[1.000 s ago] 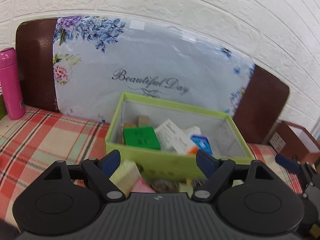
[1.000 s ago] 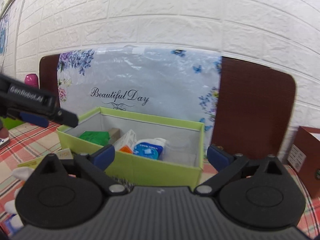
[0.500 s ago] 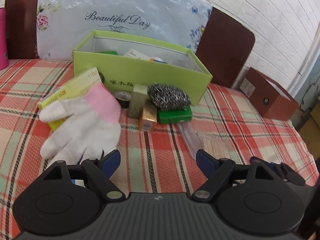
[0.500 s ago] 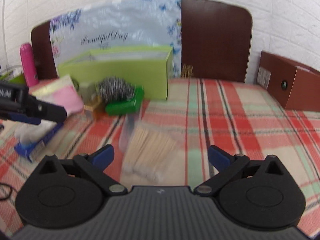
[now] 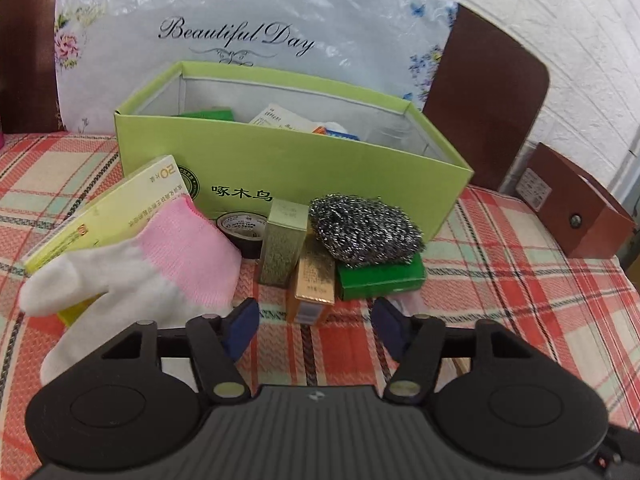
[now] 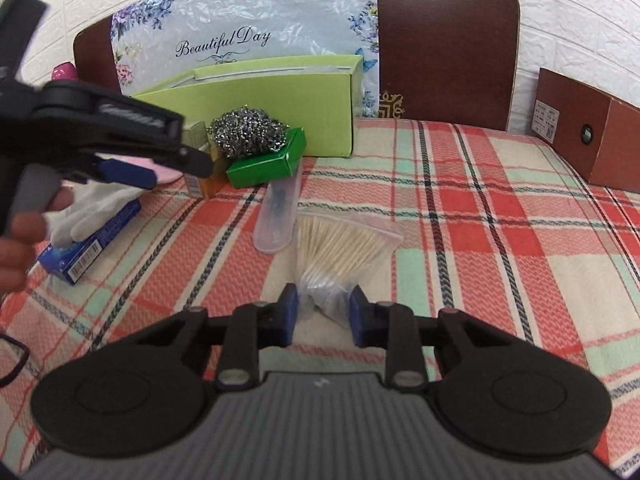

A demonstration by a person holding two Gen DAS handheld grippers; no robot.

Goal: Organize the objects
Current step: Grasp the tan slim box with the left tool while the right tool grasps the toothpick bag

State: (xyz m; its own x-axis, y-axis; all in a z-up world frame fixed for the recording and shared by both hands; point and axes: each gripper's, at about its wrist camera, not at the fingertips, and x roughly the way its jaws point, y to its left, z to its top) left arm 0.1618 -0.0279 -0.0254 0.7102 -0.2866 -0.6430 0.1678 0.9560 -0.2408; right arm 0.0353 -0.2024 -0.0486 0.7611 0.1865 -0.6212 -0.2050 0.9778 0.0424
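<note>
Right wrist view: right claw (image 6: 323,314) sits low over the plaid counter (image 6: 480,216), its blue pads on either side of the narrow near end of a clear bag of wooden sticks (image 6: 340,246). The pads look close to the plastic, but contact cannot be confirmed, so whether the bag is gripped cannot be told. The bag lies flat, fanned end pointing away. Just beyond it lies a clear oblong plastic case (image 6: 278,216), tilted toward a green carton (image 6: 266,160) that carries a steel wool scrubber (image 6: 248,132). Left claw (image 6: 160,168) enters from the left of this view, above a white and pink glove (image 6: 92,204) resting on a blue box (image 6: 86,248).

Left wrist view: left claw (image 5: 316,326) hangs above the counter with jaws wide apart, nothing between them. Ahead of it lies a gold box (image 5: 314,280), beside an olive box (image 5: 282,248) that stands upright. A black tape roll (image 5: 242,228) is just behind, against the green storage box (image 5: 320,184), which is open-topped and holds several small packets. The glove lies partly over a yellow-green flat box (image 5: 116,208). A brown box (image 5: 576,220) sits well apart at far right, a floral bag (image 5: 240,20) leans behind.
</note>
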